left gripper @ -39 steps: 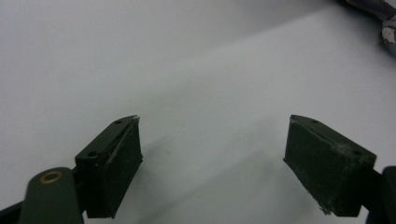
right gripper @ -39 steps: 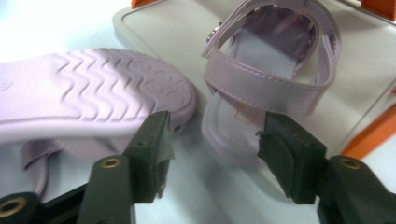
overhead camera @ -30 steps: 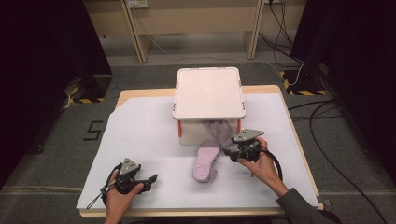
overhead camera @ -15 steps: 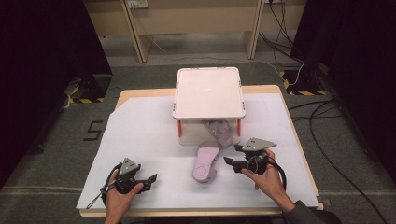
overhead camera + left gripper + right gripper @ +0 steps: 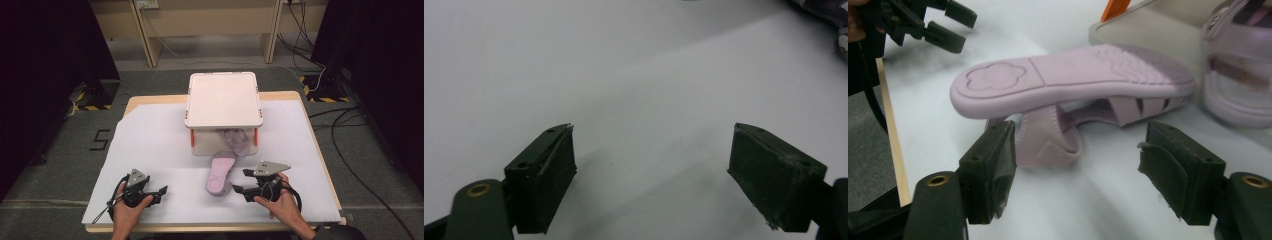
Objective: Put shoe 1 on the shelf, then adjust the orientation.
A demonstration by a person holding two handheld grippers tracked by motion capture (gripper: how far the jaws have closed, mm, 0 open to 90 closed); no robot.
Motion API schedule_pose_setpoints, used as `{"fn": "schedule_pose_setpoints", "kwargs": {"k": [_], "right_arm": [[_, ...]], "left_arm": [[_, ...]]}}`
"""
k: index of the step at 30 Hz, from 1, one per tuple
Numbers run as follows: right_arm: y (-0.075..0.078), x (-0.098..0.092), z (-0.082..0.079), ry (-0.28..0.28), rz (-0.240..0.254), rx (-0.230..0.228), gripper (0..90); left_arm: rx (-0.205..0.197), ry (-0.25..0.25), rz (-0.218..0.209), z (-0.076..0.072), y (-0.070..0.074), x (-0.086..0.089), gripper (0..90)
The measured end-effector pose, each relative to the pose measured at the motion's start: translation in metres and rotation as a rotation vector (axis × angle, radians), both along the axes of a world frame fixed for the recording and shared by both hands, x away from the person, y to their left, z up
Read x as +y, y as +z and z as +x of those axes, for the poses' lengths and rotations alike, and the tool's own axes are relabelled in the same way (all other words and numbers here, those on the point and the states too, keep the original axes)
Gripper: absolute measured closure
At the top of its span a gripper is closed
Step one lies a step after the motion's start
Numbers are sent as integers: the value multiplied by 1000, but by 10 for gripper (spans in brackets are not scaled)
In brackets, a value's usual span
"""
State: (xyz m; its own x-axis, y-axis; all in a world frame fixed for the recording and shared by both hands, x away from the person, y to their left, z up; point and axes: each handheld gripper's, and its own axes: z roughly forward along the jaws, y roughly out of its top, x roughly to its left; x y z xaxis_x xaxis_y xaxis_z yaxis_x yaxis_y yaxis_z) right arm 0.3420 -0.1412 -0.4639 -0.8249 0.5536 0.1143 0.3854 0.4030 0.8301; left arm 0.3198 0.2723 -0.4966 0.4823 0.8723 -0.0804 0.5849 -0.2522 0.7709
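High view, nearest first: left gripper (image 5: 159,192) rests wide open on the white sheet (image 5: 150,150); right gripper (image 5: 241,182), jaws just opening and empty, sits beside one upturned lilac sandal (image 5: 220,173), sole up, long axis running toward the lidded box (image 5: 223,100); a second sandal (image 5: 236,140) lies inside; two sandals.

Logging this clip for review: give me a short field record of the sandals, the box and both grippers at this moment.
sandal on table: pink sandal lies sole up on the white sheet, in front of the box
second sandal: pink sandal inside the clear box, whose lid is on
right gripper: right gripper open, jaws have just been opening, nothing between them, beside the sole-up sandal
left gripper: left gripper open, empty, over bare sheet
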Motion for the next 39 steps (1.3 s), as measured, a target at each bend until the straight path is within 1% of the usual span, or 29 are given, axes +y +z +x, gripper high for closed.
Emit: {"fn": "schedule_pose_setpoints", "kwargs": {"k": [2, 6, 13, 14, 15, 16, 17, 18, 21, 22, 24, 26, 27, 28, 29, 30, 31, 32, 33, 34, 35, 36, 37, 38, 39], "right_arm": [[-2, 2, 0, 6, 3, 5, 297], [-8, 9, 0, 29, -7, 17, 288], [-14, 20, 2, 79, 2, 19, 280], [-14, 20, 2, 79, 2, 19, 280], [-16, 25, 3, 86, -6, 16, 281], [-16, 25, 3, 86, -6, 16, 281], [-17, 30, 5, 88, -18, 12, 281], [-17, 30, 5, 88, -18, 12, 281], [-22, 41, 9, 103, -49, 0, 296], [-22, 41, 9, 103, -49, 0, 296], [-24, 47, 11, 106, -51, -1, 319], [-26, 52, 13, 119, -51, 0, 378], [-27, 56, 15, 138, -51, 8, 482], [-27, 56, 15, 138, -51, 8, 482], [-28, 57, 15, 150, -54, 1, 516], [-27, 58, 13, 155, -68, -15, 528], [-25, 57, 12, 154, -77, -10, 531], [-25, 57, 12, 154, -77, -10, 531], [-19, 55, 10, 159, -79, 0, 535], [-19, 55, 10, 159, -79, 0, 535], [-16, 53, 8, 159, -88, -2, 535], [-12, 51, 5, 164, -108, 0, 535], [-7, 43, -2, 178, -136, 15, 536], [-7, 43, -2, 178, -136, 15, 536], [-3, 35, -9, 184, -151, 28, 535]], "left_arm": [[-2, 0, -1, 0, 0, 0, 181], [-2, 0, -3, 0, 0, 1, 180], [-3, -2, -1, 1, 0, -1, 181], [-3, -2, -1, 1, 0, -1, 181], [-4, -3, -2, 1, 0, -1, 181], [-3, -5, -1, 1, 0, -1, 181], [-1, -9, 2, 1, 0, -1, 181], [-1, -9, 2, 1, 0, -1, 180], [-3, -7, 3, -1, -1, -1, 180], [-3, -7, 3, -1, -1, -1, 181], [-4, -6, 2, -1, -1, 0, 181], [-5, -6, 1, -1, 0, 0, 180], [-5, -8, 1, -1, 0, -1, 180], [-5, -8, 1, -1, 0, -1, 181], [-5, -9, 1, -1, 0, -1, 181], [-5, -11, 1, -1, 0, -1, 181], [-7, -12, -2, -1, 0, -1, 181], [-7, -12, -2, -1, 0, -1, 180], [-8, -11, -2, -1, 0, 0, 181], [-8, -11, -2, -1, 0, 0, 180], [-8, -11, -2, -1, 1, 0, 180], [-8, -11, -2, -1, 1, 0, 181], [-9, -9, -4, -2, 1, 0, 180], [-9, -9, -4, -2, 1, 0, 180], [-10, -9, -4, -2, 1, 1, 180]]}}
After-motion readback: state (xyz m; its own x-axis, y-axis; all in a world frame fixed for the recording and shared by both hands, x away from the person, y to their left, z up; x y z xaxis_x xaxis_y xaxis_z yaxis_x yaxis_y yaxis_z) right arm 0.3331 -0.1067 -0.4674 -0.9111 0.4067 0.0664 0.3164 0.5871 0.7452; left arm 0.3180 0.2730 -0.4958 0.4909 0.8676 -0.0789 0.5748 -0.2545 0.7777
